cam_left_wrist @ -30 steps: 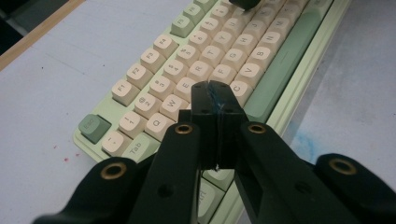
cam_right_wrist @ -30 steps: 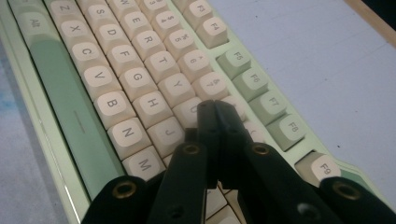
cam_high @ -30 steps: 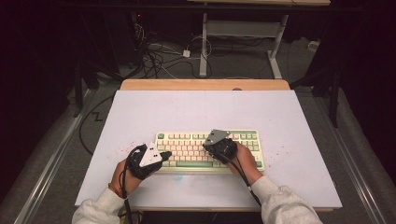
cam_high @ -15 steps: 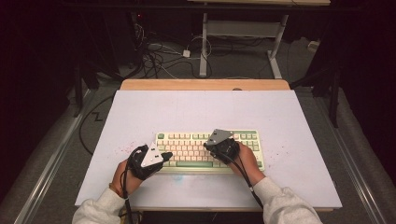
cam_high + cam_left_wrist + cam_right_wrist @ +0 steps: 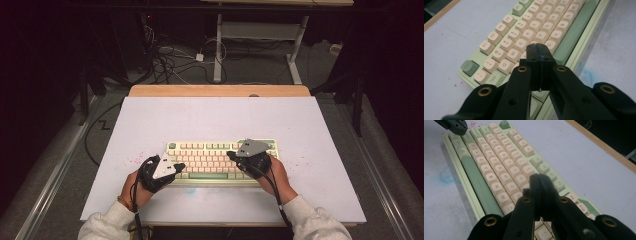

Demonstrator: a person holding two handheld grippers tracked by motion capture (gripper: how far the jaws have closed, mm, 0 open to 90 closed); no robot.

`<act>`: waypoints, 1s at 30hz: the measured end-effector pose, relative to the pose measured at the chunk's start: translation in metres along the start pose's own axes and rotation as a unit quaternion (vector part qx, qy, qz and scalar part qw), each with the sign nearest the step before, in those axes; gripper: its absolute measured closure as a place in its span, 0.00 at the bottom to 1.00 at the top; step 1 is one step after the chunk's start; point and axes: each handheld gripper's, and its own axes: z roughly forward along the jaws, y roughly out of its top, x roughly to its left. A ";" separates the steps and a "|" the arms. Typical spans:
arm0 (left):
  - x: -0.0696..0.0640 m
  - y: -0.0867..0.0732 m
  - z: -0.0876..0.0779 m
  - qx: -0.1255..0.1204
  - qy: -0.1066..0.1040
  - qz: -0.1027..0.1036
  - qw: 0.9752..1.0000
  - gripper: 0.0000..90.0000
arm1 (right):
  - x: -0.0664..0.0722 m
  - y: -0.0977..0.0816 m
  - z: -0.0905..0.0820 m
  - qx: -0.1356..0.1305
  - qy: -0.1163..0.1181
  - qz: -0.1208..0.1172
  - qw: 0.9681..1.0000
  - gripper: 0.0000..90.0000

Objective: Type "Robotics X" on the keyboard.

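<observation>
A flat rectangular table with a pale lilac-white top point(image 5: 210, 120) and a strip of bare light wood point(image 5: 220, 90) along its far edge carries the things. A compact pale green keyboard with cream keycaps and a darker green space bar point(image 5: 205, 152) lies flat on it, near the person's edge and roughly centred. Fine red specks point(image 5: 131, 161) dot the surface left of the keyboard, and a faint blue smudge point(image 5: 587, 75) marks it just in front.
</observation>
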 end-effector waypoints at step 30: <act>-0.003 0.014 0.021 0.016 -0.029 0.003 0.999 0.97 | -0.007 -0.025 -0.048 -0.018 -0.020 0.007 1.000 1.00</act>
